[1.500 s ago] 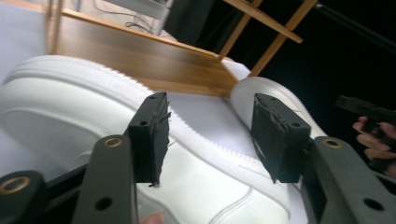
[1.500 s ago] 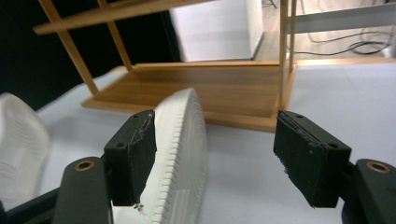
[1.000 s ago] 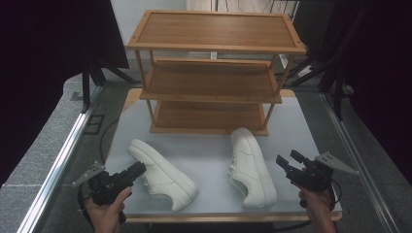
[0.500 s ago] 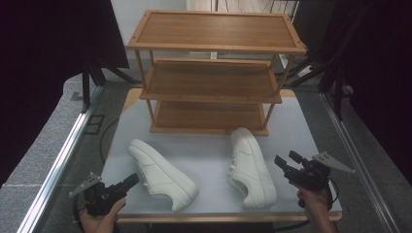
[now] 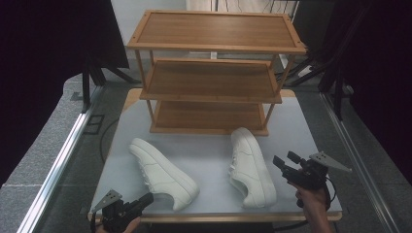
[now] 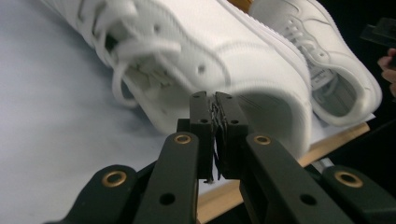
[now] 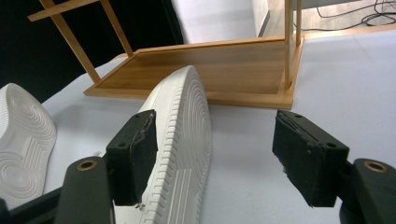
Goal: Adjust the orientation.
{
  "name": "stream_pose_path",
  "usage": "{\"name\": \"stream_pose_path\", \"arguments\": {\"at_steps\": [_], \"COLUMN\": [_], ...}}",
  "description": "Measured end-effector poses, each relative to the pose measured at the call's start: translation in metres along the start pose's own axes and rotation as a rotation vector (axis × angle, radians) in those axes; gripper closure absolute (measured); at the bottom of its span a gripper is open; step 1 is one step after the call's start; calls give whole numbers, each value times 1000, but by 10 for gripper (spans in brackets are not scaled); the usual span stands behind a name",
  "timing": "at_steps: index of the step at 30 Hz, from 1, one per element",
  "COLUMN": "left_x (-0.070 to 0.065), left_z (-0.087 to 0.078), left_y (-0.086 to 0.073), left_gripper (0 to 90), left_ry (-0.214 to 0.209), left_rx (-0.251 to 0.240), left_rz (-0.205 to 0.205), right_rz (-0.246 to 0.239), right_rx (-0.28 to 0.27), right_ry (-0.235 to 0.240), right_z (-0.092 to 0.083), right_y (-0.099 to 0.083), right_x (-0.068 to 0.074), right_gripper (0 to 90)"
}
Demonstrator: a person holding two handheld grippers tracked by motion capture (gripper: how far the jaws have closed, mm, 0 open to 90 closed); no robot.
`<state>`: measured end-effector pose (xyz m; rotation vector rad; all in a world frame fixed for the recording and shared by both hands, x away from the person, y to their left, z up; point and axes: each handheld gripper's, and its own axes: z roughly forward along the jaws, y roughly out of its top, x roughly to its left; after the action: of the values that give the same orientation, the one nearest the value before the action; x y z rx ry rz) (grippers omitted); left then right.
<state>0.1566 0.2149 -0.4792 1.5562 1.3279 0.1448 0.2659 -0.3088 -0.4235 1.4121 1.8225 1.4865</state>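
Note:
Two white sneakers lie on their sides on the pale table. The left sneaker points diagonally; the right sneaker lies lengthwise, sole to the right. My left gripper hovers low at the front edge, just short of the left sneaker's heel. Its jaws have just been closing and now stand shut with nothing between them. My right gripper stands open beside the right sneaker's ribbed sole, jaws empty.
A three-tier wooden shoe rack stands at the back of the table, its bottom shelf just beyond the right sneaker's toe. The left sneaker's sole shows at far left. Dark curtains flank the table; the wooden front edge is close.
My left gripper has sunk and drawn back toward the front edge of the table, and its jaws have closed. The right gripper and both sneakers have stayed put.

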Motion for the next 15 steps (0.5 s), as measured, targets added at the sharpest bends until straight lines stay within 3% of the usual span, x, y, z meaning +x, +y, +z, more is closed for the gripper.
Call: {"name": "stream_pose_path", "arguments": {"at_steps": [6, 15], "left_x": [-6, -16], "left_z": [7, 20], "left_y": [2, 26], "left_gripper": [878, 884], "left_ry": [-24, -76], "left_rx": [8, 1], "left_rz": [11, 47], "right_rz": [1, 9], "right_rx": [7, 27], "right_ry": [-2, -5], "right_z": [1, 7], "right_y": [-1, -3], "right_x": [-1, 1], "right_gripper": [317, 321]}}
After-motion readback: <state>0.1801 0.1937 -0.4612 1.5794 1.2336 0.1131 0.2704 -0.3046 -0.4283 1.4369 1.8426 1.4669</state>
